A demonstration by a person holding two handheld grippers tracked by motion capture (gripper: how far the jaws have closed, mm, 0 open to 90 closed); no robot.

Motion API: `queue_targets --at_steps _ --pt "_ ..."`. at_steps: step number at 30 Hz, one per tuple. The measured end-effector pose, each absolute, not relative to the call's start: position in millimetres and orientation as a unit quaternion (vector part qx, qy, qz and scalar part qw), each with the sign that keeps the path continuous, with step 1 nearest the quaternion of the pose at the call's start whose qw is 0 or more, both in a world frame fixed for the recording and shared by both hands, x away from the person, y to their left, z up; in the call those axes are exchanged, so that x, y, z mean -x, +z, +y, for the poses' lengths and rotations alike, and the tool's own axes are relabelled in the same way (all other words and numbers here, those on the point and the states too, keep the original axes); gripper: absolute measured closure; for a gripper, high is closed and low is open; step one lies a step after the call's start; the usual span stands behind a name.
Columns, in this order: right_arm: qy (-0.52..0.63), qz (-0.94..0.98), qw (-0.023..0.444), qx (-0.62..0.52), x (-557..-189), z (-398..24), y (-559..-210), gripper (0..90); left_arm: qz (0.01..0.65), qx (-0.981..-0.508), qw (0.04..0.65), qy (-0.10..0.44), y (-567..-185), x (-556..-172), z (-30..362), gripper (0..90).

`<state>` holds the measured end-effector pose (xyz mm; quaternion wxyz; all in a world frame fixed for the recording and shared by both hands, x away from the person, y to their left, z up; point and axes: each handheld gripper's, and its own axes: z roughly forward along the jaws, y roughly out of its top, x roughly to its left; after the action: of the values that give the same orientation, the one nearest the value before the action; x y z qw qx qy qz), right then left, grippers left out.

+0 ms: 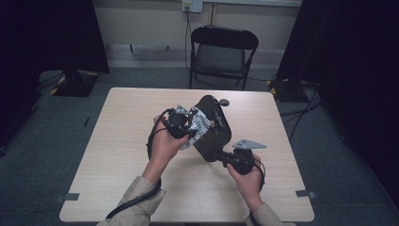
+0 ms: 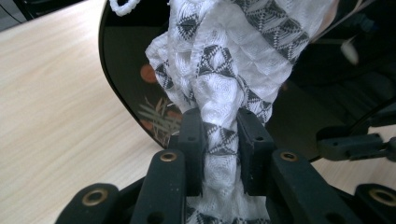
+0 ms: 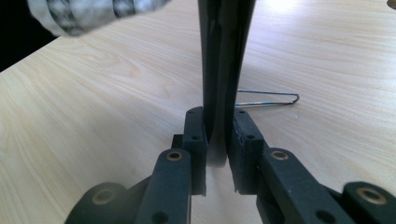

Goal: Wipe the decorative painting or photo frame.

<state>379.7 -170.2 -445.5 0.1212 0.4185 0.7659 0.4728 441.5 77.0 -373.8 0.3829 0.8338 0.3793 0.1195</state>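
Note:
A glossy black oval tray (image 1: 212, 134) with a painted plant motif (image 2: 156, 116) is held tilted on edge above the wooden table (image 1: 127, 122). My right gripper (image 1: 221, 154) is shut on its lower rim; in the right gripper view the thin rim (image 3: 223, 56) stands between the jaws (image 3: 217, 135). My left gripper (image 1: 189, 125) is shut on a bunched white cloth with grey triangles (image 1: 198, 122). That cloth (image 2: 219, 70) lies against the tray's face (image 2: 123, 70), and its bunched middle sits pinched between the left gripper (image 2: 220, 135) jaws.
A bent metal wire (image 3: 268, 99) lies on the table beyond the tray. A small dark object (image 1: 224, 101) sits near the table's far edge. Behind the table stands a black folding chair (image 1: 221, 52). Tape marks (image 1: 305, 193) sit at the near corners.

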Motion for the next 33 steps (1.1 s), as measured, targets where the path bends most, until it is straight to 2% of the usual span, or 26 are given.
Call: queue_targets --at_steps 6,33 --pt "0.475 0.766 0.119 -0.418 -380 -171 -446 78.7 0.386 -0.838 0.369 0.109 -397 -439 77 74.1" --pt "0.477 0.766 0.117 -0.415 -380 -172 -446 78.3 0.403 -0.849 0.332 0.075 -453 -429 81 74.1"
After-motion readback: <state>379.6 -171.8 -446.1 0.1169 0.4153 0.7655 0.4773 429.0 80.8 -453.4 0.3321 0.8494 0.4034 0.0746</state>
